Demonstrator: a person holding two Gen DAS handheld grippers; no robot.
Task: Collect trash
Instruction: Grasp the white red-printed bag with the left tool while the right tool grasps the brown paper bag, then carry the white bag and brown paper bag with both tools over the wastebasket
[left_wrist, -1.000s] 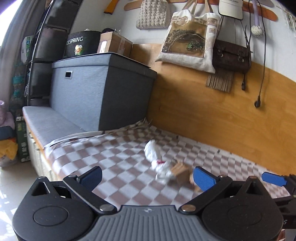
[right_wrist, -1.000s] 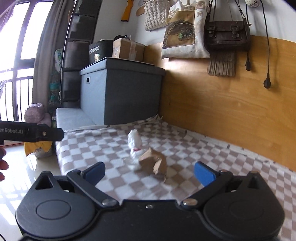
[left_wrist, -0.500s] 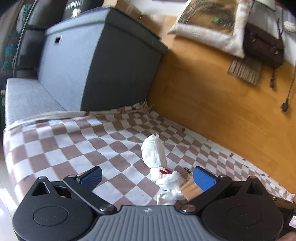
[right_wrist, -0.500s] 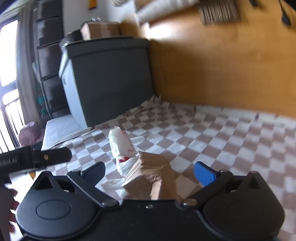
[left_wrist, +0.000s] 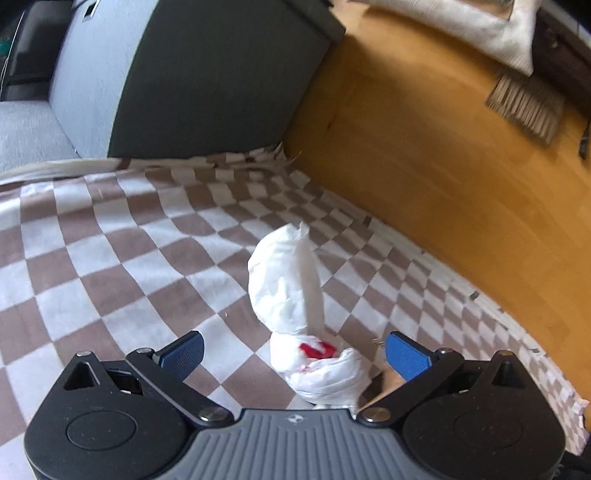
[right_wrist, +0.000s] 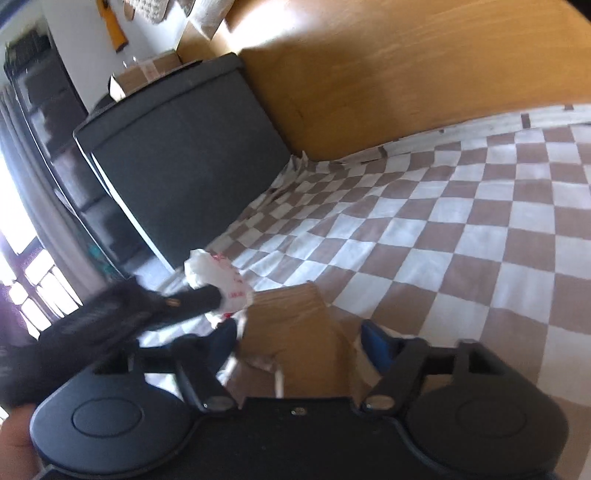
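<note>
Room: checked brown-and-white cloth (left_wrist: 110, 258) covers the surface, with a wooden wall panel (left_wrist: 443, 147) behind it and a dark grey box (left_wrist: 207, 81) at the far end.
White trash: a crumpled white wad (left_wrist: 291, 288) with a red mark lies on the cloth. It looks light, soft and squashy — best pinched at its fat lower lump.
Brown trash: a crumpled brown paper bag (right_wrist: 291, 332) lies just beside the white wad. It looks light and a bit stiff, and will likely crush when squeezed, so grip it across the middle.
Left tongs: the left tongs (left_wrist: 293, 350) are spread wide. The low part of the white wad sits between the blue pads, but they do not press on it.
Right tongs: the right tongs (right_wrist: 295, 338) are closing around the brown bag. Its sides look right at the pads, though I cannot tell if they press yet.
Hard to see: the right view is blurry — the left tongs show there only as a dark smear. The bottoms of both pieces of trash hide behind the tongs' black bodies. In the left view only a sliver of the brown bag peeks out.
</note>
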